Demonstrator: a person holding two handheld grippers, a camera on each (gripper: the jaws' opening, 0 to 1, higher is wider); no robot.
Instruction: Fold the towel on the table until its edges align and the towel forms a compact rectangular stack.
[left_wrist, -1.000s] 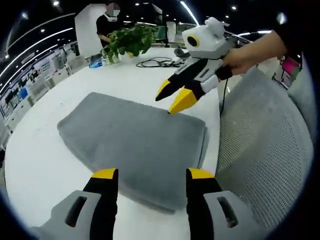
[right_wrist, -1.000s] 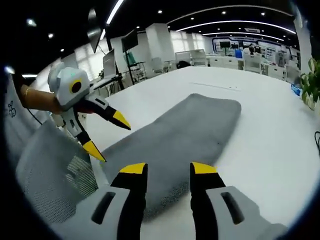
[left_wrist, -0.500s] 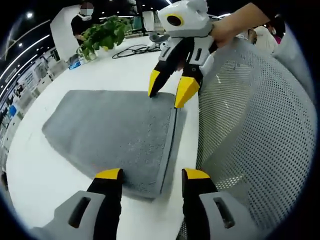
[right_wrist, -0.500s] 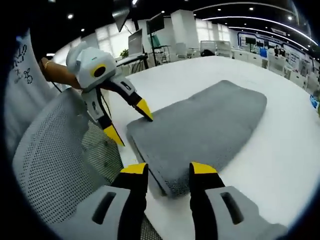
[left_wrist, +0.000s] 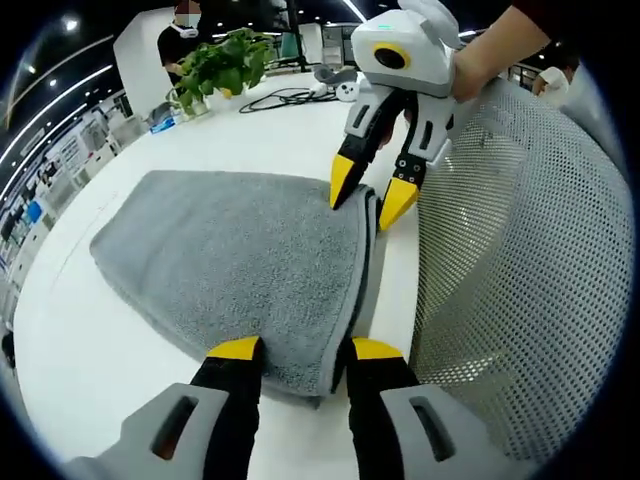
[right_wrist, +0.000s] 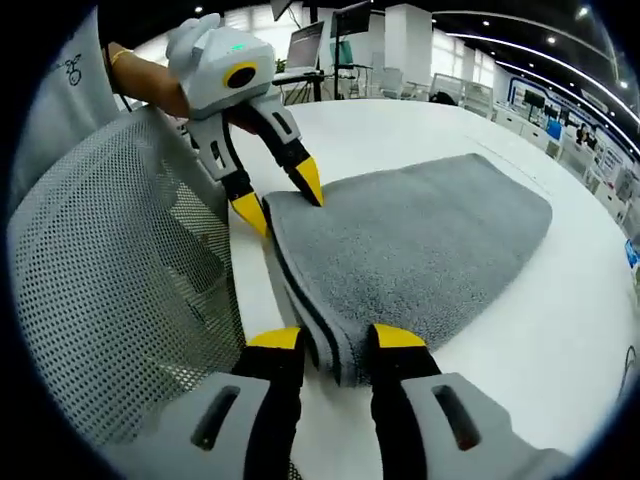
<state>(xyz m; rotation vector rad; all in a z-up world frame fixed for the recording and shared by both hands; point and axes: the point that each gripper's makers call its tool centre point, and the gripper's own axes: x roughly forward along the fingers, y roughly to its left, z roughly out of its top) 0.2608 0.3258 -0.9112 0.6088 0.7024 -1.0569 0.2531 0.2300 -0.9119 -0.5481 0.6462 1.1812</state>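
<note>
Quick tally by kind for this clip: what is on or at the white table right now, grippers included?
Towels: 1, the folded grey towel
Grippers: 2, the left gripper and the right gripper, each astride a corner of the towel's near edge
Potted plants: 1, the potted plant
Cables: 1, the black cable
Mesh chairs: 1, the mesh chair
Total: 6

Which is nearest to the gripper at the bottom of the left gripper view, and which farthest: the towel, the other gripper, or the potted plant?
1. The towel: its near corner sits between the left gripper jaws.
2. The right gripper: at the towel's far corner, beside the mesh chair.
3. The potted plant: far back on the table, upper left.
</note>
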